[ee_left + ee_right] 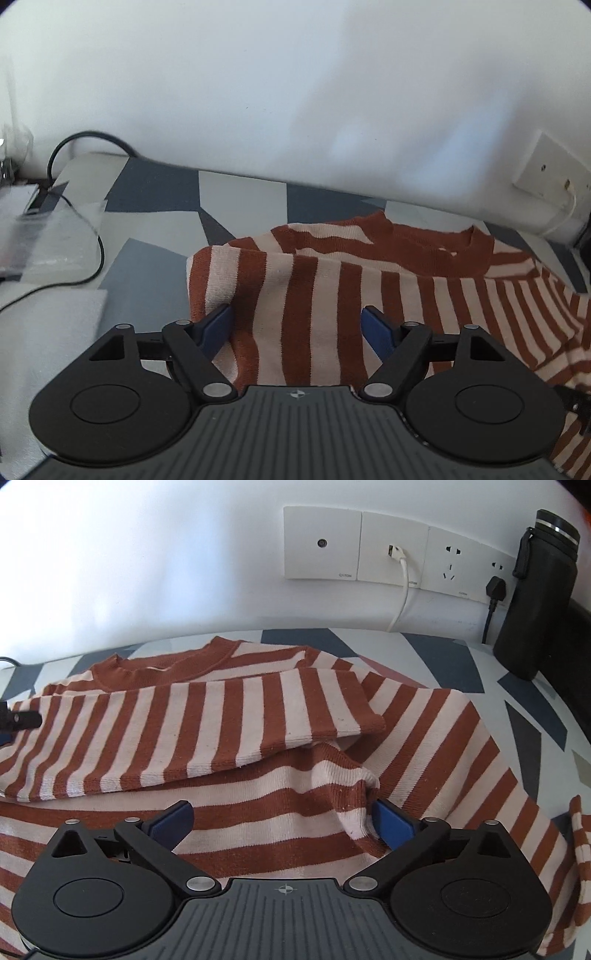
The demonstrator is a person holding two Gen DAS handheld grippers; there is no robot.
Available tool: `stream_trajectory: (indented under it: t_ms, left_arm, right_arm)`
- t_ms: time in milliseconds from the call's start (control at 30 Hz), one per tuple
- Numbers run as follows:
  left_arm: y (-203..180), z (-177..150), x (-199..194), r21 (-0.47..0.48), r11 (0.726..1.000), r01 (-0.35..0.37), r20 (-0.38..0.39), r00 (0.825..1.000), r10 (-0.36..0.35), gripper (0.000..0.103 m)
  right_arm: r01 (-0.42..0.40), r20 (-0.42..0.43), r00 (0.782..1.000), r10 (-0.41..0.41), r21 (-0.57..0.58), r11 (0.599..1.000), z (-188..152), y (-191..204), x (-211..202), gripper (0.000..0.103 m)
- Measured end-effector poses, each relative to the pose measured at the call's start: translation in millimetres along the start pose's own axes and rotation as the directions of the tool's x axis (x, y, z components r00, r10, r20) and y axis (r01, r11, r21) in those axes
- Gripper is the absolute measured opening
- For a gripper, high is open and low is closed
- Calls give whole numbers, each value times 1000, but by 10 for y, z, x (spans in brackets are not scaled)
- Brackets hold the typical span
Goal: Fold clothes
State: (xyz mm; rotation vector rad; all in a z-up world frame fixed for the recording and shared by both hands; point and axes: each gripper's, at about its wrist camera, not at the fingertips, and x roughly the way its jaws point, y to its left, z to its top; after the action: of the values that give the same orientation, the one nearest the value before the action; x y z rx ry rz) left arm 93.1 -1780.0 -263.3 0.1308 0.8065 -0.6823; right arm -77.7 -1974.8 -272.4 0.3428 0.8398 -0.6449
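Note:
A rust and cream striped sweater (pixel 369 295) lies on the patterned table, its collar (pixel 443 251) towards the wall. My left gripper (pixel 297 325) is open, its blue fingers (pixel 218 325) astride a folded sleeve edge at the sweater's left side. In the right wrist view the sweater (pixel 221 720) has one sleeve folded across the body. My right gripper (pixel 282 818) is open, its blue fingers (pixel 391 823) either side of a raised fold of fabric near the hem. The left gripper's tip (pixel 22 720) shows at that view's left edge.
The table (pixel 243 195) has a grey, blue and white geometric cover and stands against a white wall. A black cable (pixel 74 147) and clear plastic sheets (pixel 37 236) lie at the left. Wall sockets (pixel 391 550) with a white cable, and a black bottle (pixel 535 598), stand at the right.

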Motion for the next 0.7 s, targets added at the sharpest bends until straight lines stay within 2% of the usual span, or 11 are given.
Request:
stream_trajectory:
  t_ms: [67,133,200,267,433,500,533,600,633,667,700]
  left_arm:
    - [-30,-52,-176,-8,1000,14,33,999,-14,82]
    - [-64,-123,-389,18,1000,-13,48,999,13,89]
    - [-92,-254,-528,54,997,-57,54,997,54,93]
    - [-123,-410,-603,79,993,-87,29,996,85,93]
    - [-87,-651,-649,51,992,-118,-19,993,119,93]
    - [-71,-745,-666,38,991,-130,-38,991,132,91]
    - [-63,-792,-674,32,990,-137,-48,989,138,88]
    - [-70,-857,-707,38,991,-125,-55,990,127,72]
    - [-91,-868,-735,55,993,-102,-50,993,105,52]
    - [-115,-880,-755,57,993,-102,-52,993,105,44]
    - [-140,-892,-774,56,993,-107,-54,992,110,42]
  right_arm:
    - [-2,12,1000,2,10,1000,-4,-6,-37,102]
    - [-3,27,1000,2,25,1000,-8,-30,-100,102]
    - [-26,27,999,25,20,999,-17,-45,-163,102]
    - [-29,22,999,29,-18,999,-39,-55,-214,102]
    - [25,35,999,-22,-62,998,-166,-91,-293,102]
    - [36,17,999,-35,-67,997,-232,-133,-273,91]
    - [40,-1,999,-40,-65,997,-265,-158,-249,77]
    - [19,-3,1000,-19,-10,1000,-317,-272,-259,66]
    - [25,10,1000,-25,18,1000,-332,-325,-287,48]
    - [31,16,999,-31,24,999,-340,-358,-310,31]
    - [22,15,1000,-22,25,999,-347,-385,-330,26]
